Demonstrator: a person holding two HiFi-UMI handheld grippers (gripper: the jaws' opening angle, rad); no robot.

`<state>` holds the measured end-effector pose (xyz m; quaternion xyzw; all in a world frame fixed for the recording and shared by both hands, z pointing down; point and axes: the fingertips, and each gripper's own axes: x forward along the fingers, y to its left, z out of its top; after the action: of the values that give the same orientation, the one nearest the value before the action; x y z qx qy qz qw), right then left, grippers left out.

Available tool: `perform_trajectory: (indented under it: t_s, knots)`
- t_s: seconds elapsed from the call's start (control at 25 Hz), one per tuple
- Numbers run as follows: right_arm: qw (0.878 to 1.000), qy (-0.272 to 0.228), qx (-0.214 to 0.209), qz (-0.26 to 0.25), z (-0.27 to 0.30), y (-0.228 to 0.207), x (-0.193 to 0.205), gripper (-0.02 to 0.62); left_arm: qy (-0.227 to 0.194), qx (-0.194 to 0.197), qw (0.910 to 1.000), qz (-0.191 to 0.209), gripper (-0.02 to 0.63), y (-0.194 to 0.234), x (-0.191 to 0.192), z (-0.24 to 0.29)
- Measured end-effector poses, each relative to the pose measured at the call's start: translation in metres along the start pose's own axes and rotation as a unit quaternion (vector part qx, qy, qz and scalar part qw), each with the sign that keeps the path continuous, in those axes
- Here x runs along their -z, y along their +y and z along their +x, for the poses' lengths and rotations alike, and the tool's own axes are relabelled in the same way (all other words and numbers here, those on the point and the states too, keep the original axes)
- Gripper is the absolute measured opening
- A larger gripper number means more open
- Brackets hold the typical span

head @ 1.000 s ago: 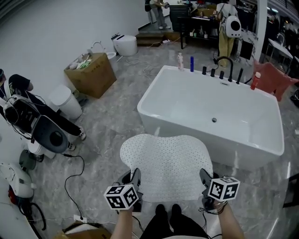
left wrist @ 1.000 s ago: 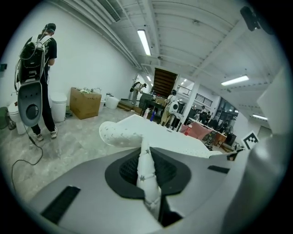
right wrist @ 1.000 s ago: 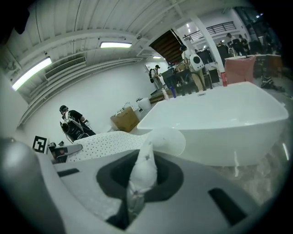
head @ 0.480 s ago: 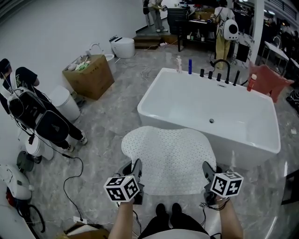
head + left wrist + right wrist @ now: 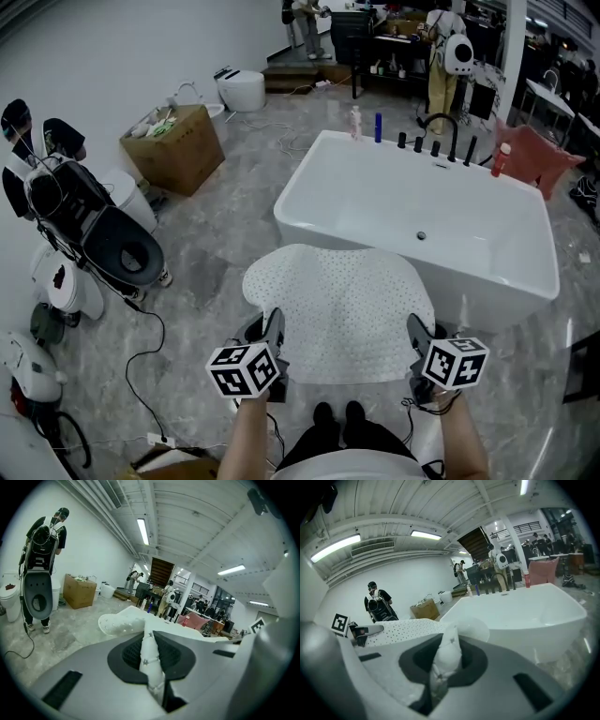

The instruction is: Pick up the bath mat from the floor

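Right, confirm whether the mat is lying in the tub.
No, the mat is spread in front of the tub, outside its rim.

Bath mat (image 5: 337, 314) spread out ahead of the person, just in front of the bathtub (image 5: 422, 225) — its far edge possibly touching the tub's near wall, hard to tell. Left gripper (image 5: 273, 328) at the mat's near left corner, right gripper (image 5: 413, 330) at its near right. Cardboard box (image 5: 172, 139) far left — bottles (image 5: 378, 127) on the tub's far rim.
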<state>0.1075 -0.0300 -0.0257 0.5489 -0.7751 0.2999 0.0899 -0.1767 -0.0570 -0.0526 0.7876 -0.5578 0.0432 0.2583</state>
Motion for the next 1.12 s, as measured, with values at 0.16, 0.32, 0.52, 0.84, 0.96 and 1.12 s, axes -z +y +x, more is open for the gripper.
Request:
perform_trajectory:
  t_s: [0.16, 0.32, 0.52, 0.84, 0.96, 1.12]
  knots:
    - [1.000, -0.003, 0.002, -0.002, 0.000, 0.004, 0.000, 0.023, -0.002, 0.003, 1.0000, 0.000, 0.023, 0.002, 0.000, -0.003]
    - [1.000, -0.004, 0.003, -0.003, 0.001, 0.009, 0.000, 0.023, -0.004, 0.004, 1.0000, 0.000, 0.023, 0.006, -0.002, -0.006]
    - [1.000, -0.002, 0.003, -0.003, 0.003, 0.010, 0.002, 0.023, -0.005, 0.004, 1.0000, 0.000, 0.022, 0.007, -0.001, -0.006]
    - [1.000, 0.000, 0.005, -0.009, 0.009, 0.016, 0.001, 0.023, -0.007, 0.005, 1.0000, -0.002, 0.023, 0.013, -0.005, -0.005]
    - [1.000, 0.000, 0.005, -0.010, 0.009, 0.018, 0.002, 0.023, -0.008, 0.006, 1.0000, -0.001, 0.023, 0.015, -0.004, -0.007]
    - [1.000, 0.000, 0.006, -0.010, 0.013, 0.013, -0.003, 0.023, -0.008, 0.006, 0.9999, 0.000, 0.023, 0.013, -0.008, 0.001]
